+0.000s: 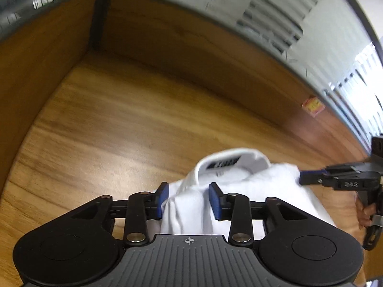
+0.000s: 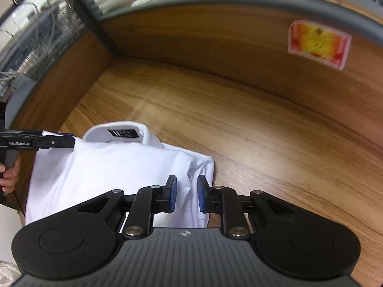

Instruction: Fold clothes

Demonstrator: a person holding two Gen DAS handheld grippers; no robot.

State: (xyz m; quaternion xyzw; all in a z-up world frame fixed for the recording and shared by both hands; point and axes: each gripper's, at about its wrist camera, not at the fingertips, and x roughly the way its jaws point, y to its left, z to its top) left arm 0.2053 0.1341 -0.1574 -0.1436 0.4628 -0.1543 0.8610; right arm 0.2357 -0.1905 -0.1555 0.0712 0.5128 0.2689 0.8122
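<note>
A folded white shirt with a black collar label lies at the near side of the wooden table. In the left wrist view, my left gripper holds a thick bunch of the shirt's left side between its blue pads. My right gripper is shut on the folded right edge of the shirt. Each gripper also shows side-on in the other's view: the right gripper at the shirt's right shoulder, the left gripper at its left shoulder. A hand holds the left gripper's handle.
Wooden panels wall in the table at the back and left, meeting at a dark corner post. A red and yellow sticker is on the back panel. Bare tabletop stretches beyond the shirt.
</note>
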